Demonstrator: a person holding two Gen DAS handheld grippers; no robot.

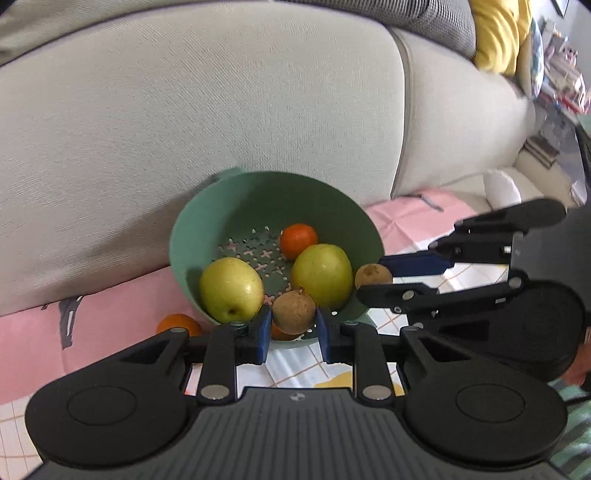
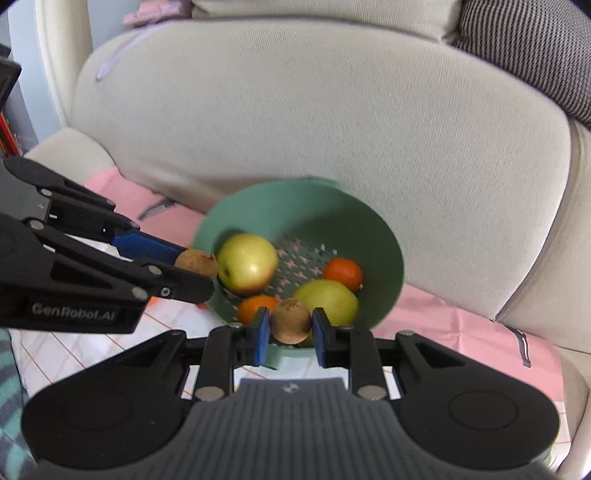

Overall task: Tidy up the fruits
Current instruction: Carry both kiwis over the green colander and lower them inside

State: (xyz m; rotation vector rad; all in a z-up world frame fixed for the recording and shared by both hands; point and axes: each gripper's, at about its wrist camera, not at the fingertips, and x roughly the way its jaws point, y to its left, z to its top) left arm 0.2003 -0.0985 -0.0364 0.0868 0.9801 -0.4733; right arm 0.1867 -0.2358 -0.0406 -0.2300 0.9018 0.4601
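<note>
A green colander bowl [image 1: 258, 199] [image 2: 332, 206] holds two yellow-green apples [image 1: 231, 290] [image 1: 321, 275] and an orange tangerine [image 1: 298, 240]. In the left wrist view my left gripper [image 1: 293, 325] is shut on a small brown kiwi-like fruit [image 1: 294, 312] just over the bowl's near rim. My right gripper [image 2: 290, 326] is shut on a second brown fruit [image 2: 290, 321], also above the near rim. Each gripper shows in the other's view: the right gripper [image 1: 373, 277] at the bowl's right edge, the left gripper [image 2: 195, 269] at its left edge. Another tangerine [image 2: 255, 308] lies low in the bowl.
One tangerine [image 1: 179, 325] lies outside the bowl on the pink cloth [image 1: 110, 314]. A beige sofa cushion [image 1: 221, 110] rises right behind the bowl. Under the grippers is a checked white cloth [image 1: 295, 365]. A yellow cushion [image 1: 498, 33] sits far right.
</note>
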